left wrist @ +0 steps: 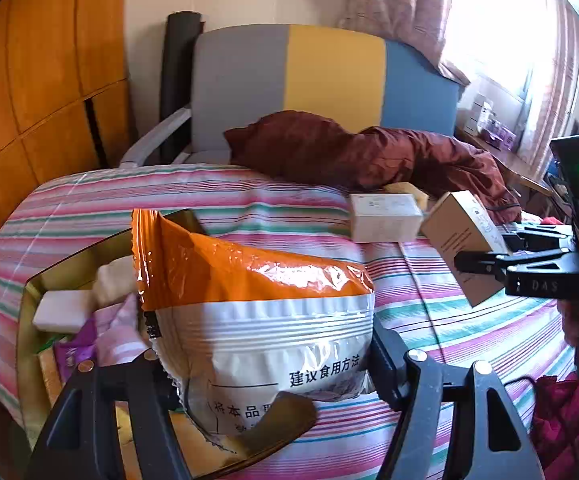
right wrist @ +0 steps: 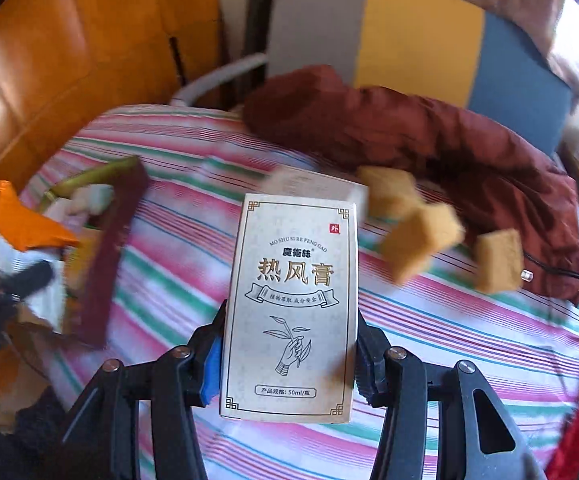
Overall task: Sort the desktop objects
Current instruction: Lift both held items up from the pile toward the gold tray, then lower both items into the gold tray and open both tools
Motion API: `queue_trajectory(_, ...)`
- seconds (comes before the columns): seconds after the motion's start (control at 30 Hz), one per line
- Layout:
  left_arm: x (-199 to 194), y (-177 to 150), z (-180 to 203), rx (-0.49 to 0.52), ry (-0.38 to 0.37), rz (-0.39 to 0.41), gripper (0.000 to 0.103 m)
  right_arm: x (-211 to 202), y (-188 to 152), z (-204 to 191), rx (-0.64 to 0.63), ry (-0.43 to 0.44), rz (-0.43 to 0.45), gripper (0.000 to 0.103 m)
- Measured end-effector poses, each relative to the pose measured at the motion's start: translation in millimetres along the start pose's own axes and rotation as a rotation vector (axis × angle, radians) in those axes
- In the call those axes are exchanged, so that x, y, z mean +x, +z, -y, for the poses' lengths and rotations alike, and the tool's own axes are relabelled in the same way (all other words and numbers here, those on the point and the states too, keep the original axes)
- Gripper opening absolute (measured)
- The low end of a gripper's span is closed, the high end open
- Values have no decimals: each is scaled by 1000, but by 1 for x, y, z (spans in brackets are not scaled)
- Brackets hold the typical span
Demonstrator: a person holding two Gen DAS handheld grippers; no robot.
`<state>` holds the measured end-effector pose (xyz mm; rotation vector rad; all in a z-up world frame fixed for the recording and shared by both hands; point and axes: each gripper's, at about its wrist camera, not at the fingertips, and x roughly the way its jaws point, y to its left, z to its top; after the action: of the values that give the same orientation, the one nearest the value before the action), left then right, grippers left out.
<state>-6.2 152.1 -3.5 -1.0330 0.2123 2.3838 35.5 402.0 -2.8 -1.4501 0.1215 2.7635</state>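
Observation:
My left gripper (left wrist: 265,354) is shut on an orange-and-white snack packet (left wrist: 257,312), held up over the striped cloth (left wrist: 217,196). Just left of it is a gold-lined box (left wrist: 29,280) holding white blocks and purple wrappers. My right gripper (right wrist: 289,360) is shut on a cream carton with a hand-and-leaf drawing (right wrist: 293,300), clamped at its lower sides. That gripper (left wrist: 485,250) and its carton (left wrist: 457,236) also show at the right of the left wrist view. In the right wrist view the orange packet (right wrist: 21,228) appears blurred at the far left.
A white carton (left wrist: 385,218) and three yellow-brown sponge cubes (right wrist: 421,236) lie on the cloth near a maroon jacket (right wrist: 429,132). A grey, yellow and blue chair back (left wrist: 329,76) stands behind. The box's dark red wall (right wrist: 105,264) is on the left. Red fabric (left wrist: 569,420) lies at right.

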Motion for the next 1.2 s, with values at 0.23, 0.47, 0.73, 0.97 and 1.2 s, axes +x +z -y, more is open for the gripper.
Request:
queue_trajectory(0.23, -9, -13, -33, -62, 32, 5, 70, 5, -2, -66, -12, 108, 18, 52)
queue_trajectory(0.47, -20, -25, -64, -129, 60, 15, 70, 9, -7, -115, -3, 202, 42, 52)
queue_trajectory(0.73, -34, -39, -109, -228, 93, 23, 70, 3, -6, -154, -14, 262, 79, 52)
queue_trajectory(0.97, -59, -56, -162, -331, 156, 54, 70, 8, -3, -187, -69, 279, 73, 52)
queue_trajectory(1.2, -62, -75, -198, -408, 205, 35, 70, 24, 5, -206, -89, 291, 48, 52)
